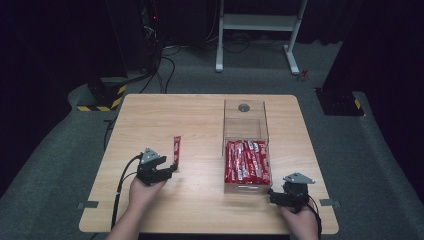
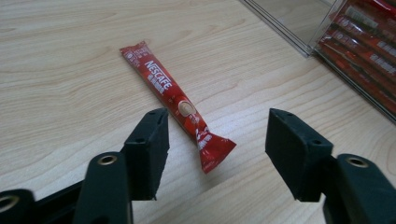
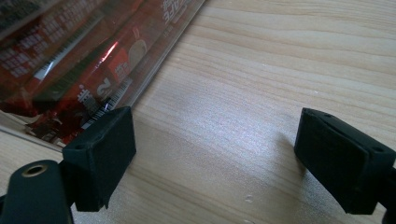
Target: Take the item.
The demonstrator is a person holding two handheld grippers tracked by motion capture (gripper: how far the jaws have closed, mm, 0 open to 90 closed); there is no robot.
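A red Nescafe sachet [image 1: 176, 150] [image 2: 177, 102] lies flat on the wooden table [image 1: 200, 115], left of a clear plastic box [image 1: 245, 125]. The near half of the box holds several more red sachets [image 1: 247, 161] [image 3: 79, 60]. My left gripper [image 1: 172, 169] [image 2: 217, 140] is open just short of the lone sachet; the crimped near end lies between the jaws, and neither pad touches it. My right gripper [image 1: 272, 196] [image 3: 215, 149] is open at the box's near right corner, with bare wood between its jaws.
The far half of the clear box is empty apart from a small grey disc [image 1: 244, 107]. Beyond the table's far edge stand a white frame [image 1: 257, 22] and a black-and-yellow striped base [image 1: 102, 97] on grey carpet. A cable [image 1: 119, 192] trails from the left gripper.
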